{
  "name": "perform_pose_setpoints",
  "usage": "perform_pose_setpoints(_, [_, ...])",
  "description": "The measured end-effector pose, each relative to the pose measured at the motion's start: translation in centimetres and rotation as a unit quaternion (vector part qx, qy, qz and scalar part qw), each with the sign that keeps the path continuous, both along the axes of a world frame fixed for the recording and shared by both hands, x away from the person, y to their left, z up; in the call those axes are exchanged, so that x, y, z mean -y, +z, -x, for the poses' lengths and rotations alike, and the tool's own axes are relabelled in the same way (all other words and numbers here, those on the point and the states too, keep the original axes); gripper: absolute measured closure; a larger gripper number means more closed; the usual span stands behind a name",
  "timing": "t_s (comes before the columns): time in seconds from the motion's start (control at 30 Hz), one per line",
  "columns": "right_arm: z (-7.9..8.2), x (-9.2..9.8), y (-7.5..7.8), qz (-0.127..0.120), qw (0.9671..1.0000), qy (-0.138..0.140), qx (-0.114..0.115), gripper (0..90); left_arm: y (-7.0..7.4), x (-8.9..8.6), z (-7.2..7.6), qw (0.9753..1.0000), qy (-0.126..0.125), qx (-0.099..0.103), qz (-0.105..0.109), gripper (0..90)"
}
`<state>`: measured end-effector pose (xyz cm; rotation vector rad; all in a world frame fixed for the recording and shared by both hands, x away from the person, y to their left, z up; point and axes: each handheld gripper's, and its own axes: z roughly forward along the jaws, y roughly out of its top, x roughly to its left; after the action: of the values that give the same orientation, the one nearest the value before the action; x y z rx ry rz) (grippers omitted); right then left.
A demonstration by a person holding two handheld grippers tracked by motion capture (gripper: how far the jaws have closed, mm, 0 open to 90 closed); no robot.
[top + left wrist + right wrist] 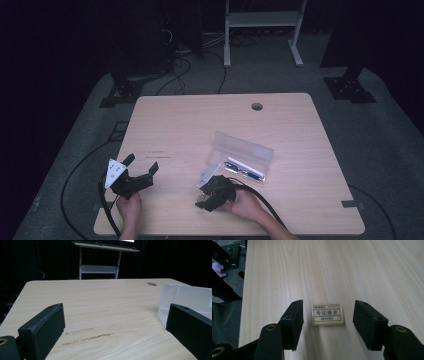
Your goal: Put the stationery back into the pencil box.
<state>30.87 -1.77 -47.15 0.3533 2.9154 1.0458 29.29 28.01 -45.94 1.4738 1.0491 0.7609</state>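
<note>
You work at a pale wood table [175, 120] with a round cable hole [257, 106] — grey carpet [75, 150] beneath, a white shelf frame [262, 22] beyond, cables [180, 70] trailing, the surrounding room dark.

Dim overall; table [190, 125] lit softly from above, surroundings near black. High view soft, low detail. Gripper views sharper; near jaws slightly blurred. Eraser [328, 314] print readable. Faint shadows, no glare.

Bare table [180, 127] ahead of left gripper [141, 165]; clear case [243, 153] just beyond right gripper [202, 204].
</note>
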Motion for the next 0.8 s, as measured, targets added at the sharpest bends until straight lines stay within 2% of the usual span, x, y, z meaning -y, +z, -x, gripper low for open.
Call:
perform_pose_setpoints(0.53, [0.01,-0.56,-0.57,0.014,0.9999,0.006,0.002,45.4,0.01,-0.08,0.00,1.0000,0.000,0.001,0.001,1.1])
perform_pose_setpoints(0.8, [-0.04,-0.66,-0.71,0.016,0.9998,0.007,0.003,50.3,0.02,-0.07,0.01,1.0000,0.000,0.001,0.000,1.1])
